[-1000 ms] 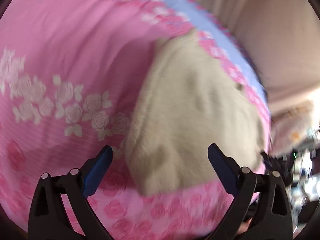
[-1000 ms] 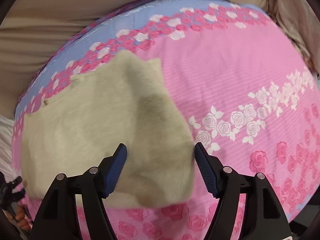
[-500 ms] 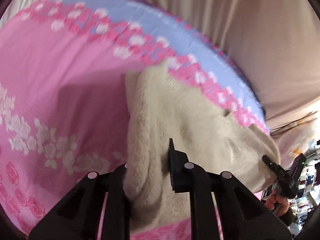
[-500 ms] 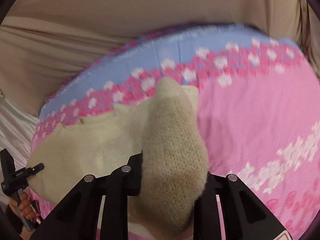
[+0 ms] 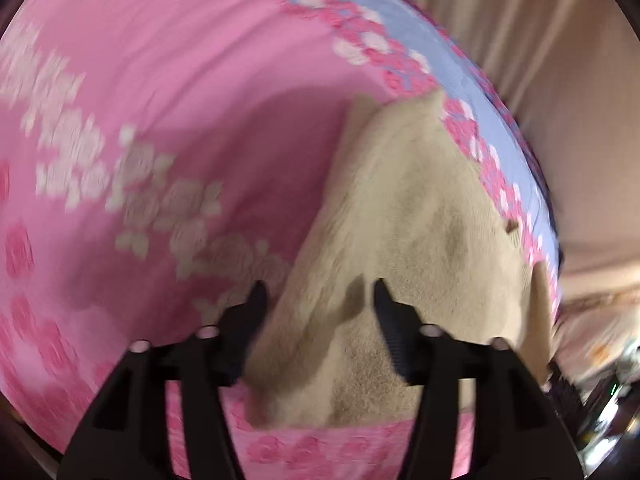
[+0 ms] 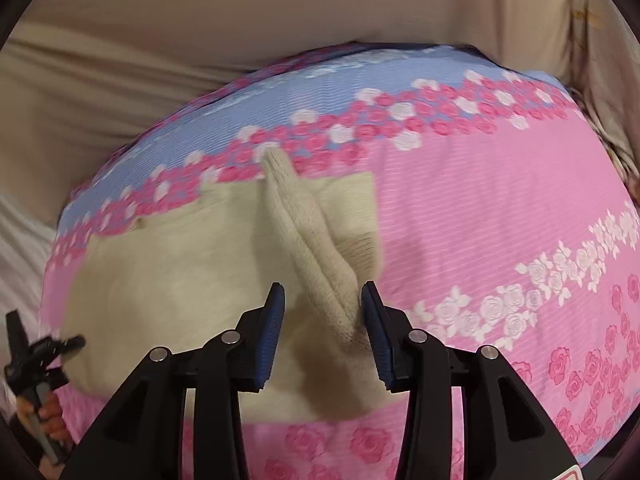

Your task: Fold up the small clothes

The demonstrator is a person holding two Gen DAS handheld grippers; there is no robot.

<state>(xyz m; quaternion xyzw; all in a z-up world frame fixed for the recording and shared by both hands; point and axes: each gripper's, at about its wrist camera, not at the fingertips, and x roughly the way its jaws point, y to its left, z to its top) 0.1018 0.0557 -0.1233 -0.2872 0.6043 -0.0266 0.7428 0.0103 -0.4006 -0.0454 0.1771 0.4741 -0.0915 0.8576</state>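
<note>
The right tool (image 6: 322,304) has its two blue-padded fingers spread apart, with nothing pinched. A raised ridge of the beige knitted garment (image 6: 180,264) stands between them, closer to the right-hand finger and seemingly brushing its pad, while a clear gap shows beside the other finger. That ridge runs away from the tool toward the far edge of the cloth, ending in a narrow point over the rose border. To the right of the ridge a flat flap of the same knit lies on the pink cover; to the left the larger part of the garment spreads flat.

The left tool (image 5: 318,300) is likewise parted, its dark fingers apart with a fold of the beige knitted garment (image 5: 408,220) lying beneath and between them. The view is motion-blurred, so whether either finger touches the cloth cannot be told. From here the garment tapers away toward the far border.

The garment rests on a bedspread (image 6: 480,200), pink with white and deep-pink roses and a pale blue band along the far edge. The left tool also appears at the lower left of the right wrist view (image 6: 44,356), held in the person's hand (image 6: 48,416), near the garment's left edge. Behind the bedspread hangs beige draped fabric (image 6: 240,20).
</note>
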